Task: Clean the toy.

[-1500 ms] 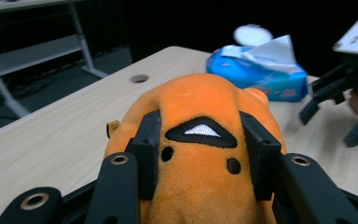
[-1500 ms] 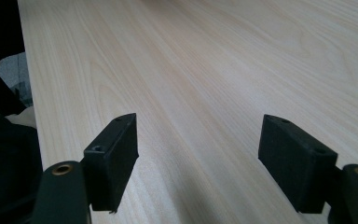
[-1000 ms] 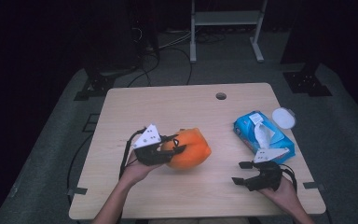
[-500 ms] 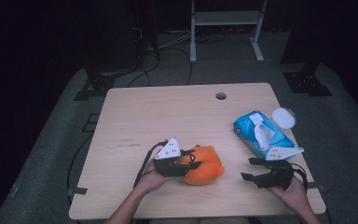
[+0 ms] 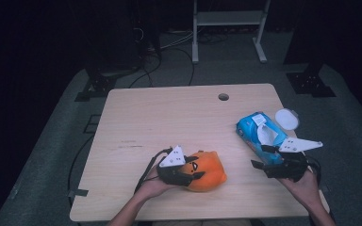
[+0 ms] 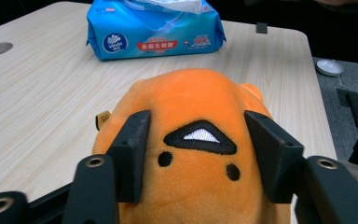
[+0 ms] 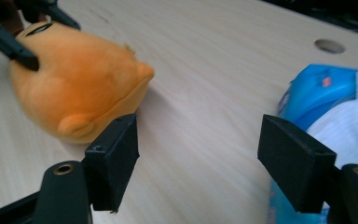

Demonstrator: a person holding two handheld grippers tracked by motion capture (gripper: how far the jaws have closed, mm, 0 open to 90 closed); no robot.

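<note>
plush toy [image 6: 200, 140] | btwn L fingers [image 6: 130, 154], just opening, on table [image 5: 169, 117] | R fingers [image 7: 114, 158] apart

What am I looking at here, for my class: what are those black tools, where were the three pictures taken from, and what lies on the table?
A person holds a handheld two-jaw gripper in each hand. The high view looks down on the pale wooden table; each other picture comes from a camera riding on a gripper.

The left gripper has an orange plush toy between its jaws, which have just been opening; whether the pads press is unclear. The right gripper is open, holding nothing. A blue pack of wet wipes lies on the table.
</note>
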